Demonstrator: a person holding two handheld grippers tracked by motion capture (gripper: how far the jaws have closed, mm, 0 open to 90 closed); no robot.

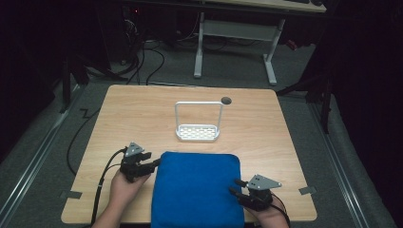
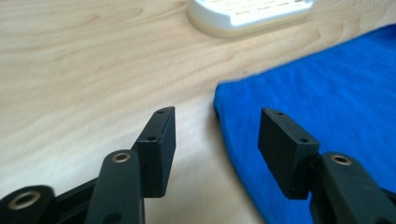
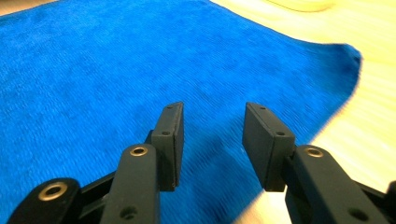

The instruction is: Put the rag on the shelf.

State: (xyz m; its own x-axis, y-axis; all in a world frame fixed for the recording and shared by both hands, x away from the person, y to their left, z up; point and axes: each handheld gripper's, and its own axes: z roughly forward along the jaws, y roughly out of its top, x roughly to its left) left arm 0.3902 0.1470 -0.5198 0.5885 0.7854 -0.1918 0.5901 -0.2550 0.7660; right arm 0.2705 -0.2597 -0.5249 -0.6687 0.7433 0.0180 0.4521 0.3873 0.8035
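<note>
Holding my two grippers, left gripper [image 1: 153, 165] and right gripper [image 1: 234, 186], jaws apart, flanking one plush blue towel [image 1: 197, 187] lying bottom-center; one white rack [image 1: 198, 132] is sitting above it.

Laboratory or studio recording space, dimly lit. A light wooden table [image 1: 142, 118] stands on grey carpet [image 1: 47, 156], its corners marked on the floor by strips of tape [image 1: 70, 194]. Loose black cables [image 1: 152, 61] run across the floor toward dark equipment at the back. A second desk on a white metal frame [image 1: 233, 42] stands behind the table. Black curtains [image 1: 366, 71] close off the sides. Metal floor rails [image 1: 28, 171] flank the table on both sides.
</note>
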